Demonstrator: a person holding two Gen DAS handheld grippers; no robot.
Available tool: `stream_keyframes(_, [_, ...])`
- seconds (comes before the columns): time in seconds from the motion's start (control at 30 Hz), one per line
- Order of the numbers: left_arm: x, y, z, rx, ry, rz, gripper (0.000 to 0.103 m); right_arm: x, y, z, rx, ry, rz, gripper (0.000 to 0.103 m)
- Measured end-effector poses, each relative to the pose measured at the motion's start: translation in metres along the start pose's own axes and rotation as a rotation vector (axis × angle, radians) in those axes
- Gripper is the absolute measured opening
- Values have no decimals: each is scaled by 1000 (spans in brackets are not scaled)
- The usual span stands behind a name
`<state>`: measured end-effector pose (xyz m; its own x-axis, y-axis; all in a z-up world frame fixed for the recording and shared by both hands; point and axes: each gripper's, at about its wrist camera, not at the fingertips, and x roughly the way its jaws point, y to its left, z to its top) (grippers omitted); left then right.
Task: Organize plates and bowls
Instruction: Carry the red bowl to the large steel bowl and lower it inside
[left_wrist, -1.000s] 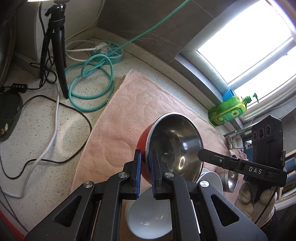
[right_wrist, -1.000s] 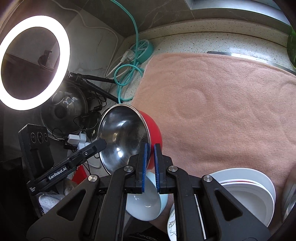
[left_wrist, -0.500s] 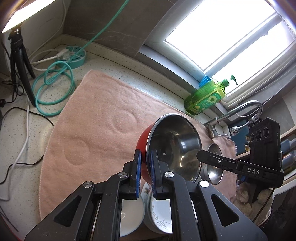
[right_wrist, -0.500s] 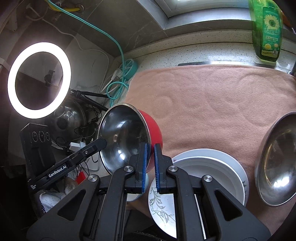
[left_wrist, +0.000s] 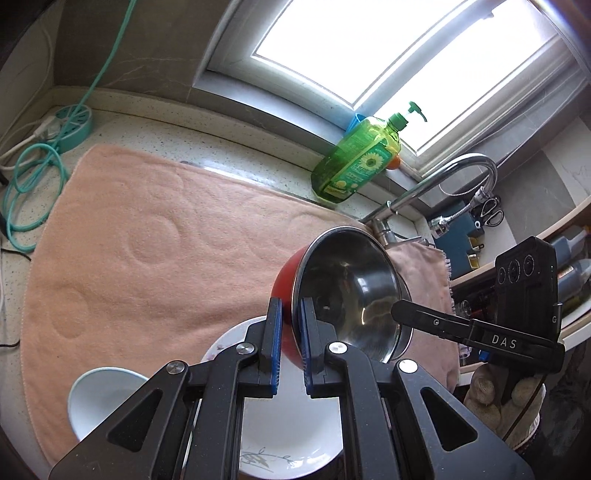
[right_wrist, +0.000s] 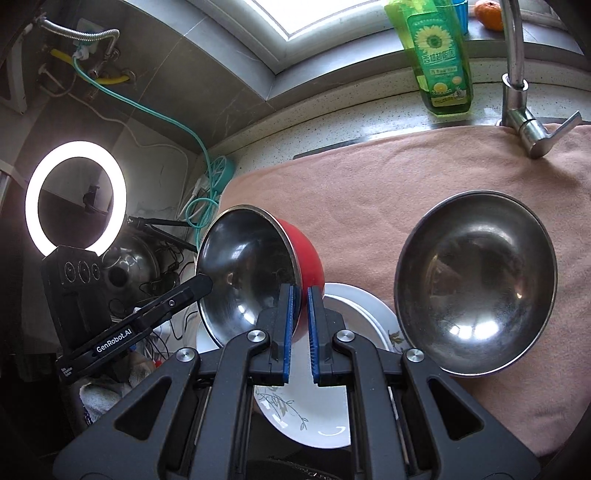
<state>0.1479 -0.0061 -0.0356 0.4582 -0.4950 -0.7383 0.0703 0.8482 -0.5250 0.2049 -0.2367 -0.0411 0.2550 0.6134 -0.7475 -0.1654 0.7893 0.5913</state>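
Note:
A red bowl with a steel inside (left_wrist: 351, 291) is held tilted in the air above the white plates (left_wrist: 295, 435). My left gripper (left_wrist: 291, 343) is shut on its rim at one side. My right gripper (right_wrist: 300, 328) is shut on the rim of the same red bowl (right_wrist: 255, 280) at the opposite side. A larger plain steel bowl (right_wrist: 476, 280) sits on the pink mat (right_wrist: 369, 206) to the right. White plates with a leaf print (right_wrist: 306, 417) lie stacked under the grippers. A pale blue bowl (left_wrist: 103, 398) sits left of the plates.
A green soap bottle (left_wrist: 354, 162) stands on the sill by the tap (left_wrist: 443, 177). A teal cable and reel (left_wrist: 70, 125) lie at the mat's left end. A ring light (right_wrist: 74, 199) and tripod stand at the left.
Both grippers have carried the red bowl to the right along the mat, from above the pale blue bowl to above the plates. The steel bowl and the tap have come into view.

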Motion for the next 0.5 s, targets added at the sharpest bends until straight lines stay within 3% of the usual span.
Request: stream_keyframes(0.5, [63, -85, 4, 132, 88, -46, 8, -61, -80, -5, 91, -86, -104, 7])
